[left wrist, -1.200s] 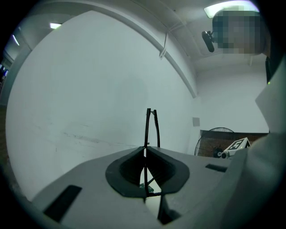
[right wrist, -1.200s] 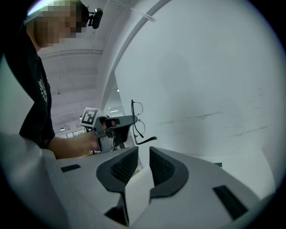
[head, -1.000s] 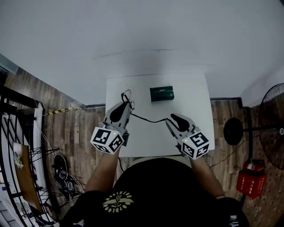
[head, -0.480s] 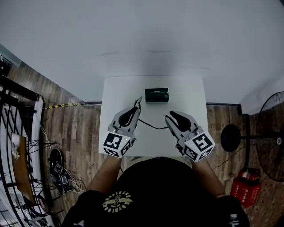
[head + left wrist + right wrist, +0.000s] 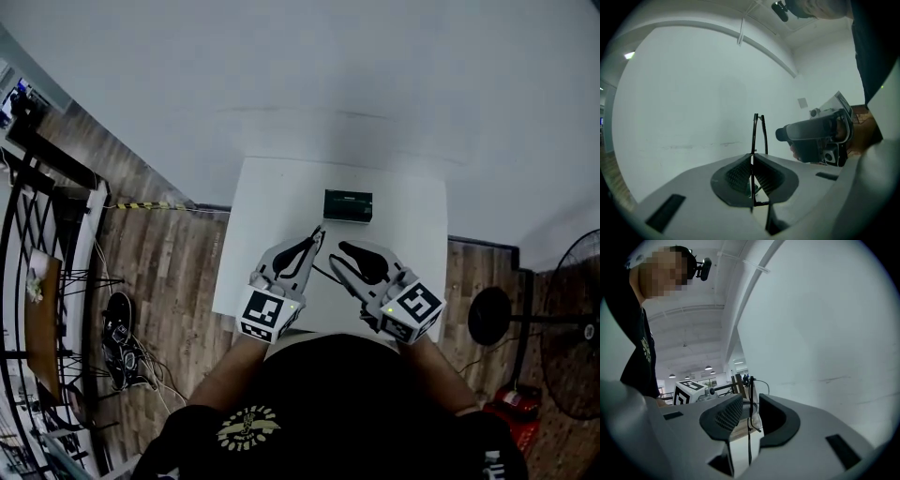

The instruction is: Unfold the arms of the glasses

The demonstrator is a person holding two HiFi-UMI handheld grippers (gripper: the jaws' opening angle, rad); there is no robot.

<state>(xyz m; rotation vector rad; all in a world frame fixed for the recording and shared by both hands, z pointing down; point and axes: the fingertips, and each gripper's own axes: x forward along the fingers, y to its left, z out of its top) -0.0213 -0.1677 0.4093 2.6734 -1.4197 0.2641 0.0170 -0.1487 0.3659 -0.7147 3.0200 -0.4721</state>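
Glasses point(image 5: 322, 246): thin dark wire frame, held off the table point(image 5: 272, 187) between the two gripper tips. In the left gripper view the frame point(image 5: 755, 136) stands upright out of the jaws.

Left gripper point(image 5: 317, 236): jaws pressed together on the frame, pinching it edge-on point(image 5: 752, 157). It points forward and a little toward the right gripper.

Right gripper point(image 5: 336, 253): jaws spread and just been opening. One thin glasses arm point(image 5: 750, 420) runs through the gap point(image 5: 751, 401); the pads do not press on it. Gripper lies about level, tip angled toward the left one, the two tips just beside each other.

Room: both tips are over the near part of the table, and the marker cubes overhang its near edge, close to the person's body. Ahead of the tips the top is bare up to a green box point(image 5: 348, 205), which lies ahead of the right gripper, well apart from it. Bare top also lies outward of each gripper, to the side edges. A white wall stands past the far edge.

Versus a second ago: the left gripper was out near the table's left edge, with the glasses arm stretched across to the right gripper. The left one has since come inward, closing the gap between the tips.
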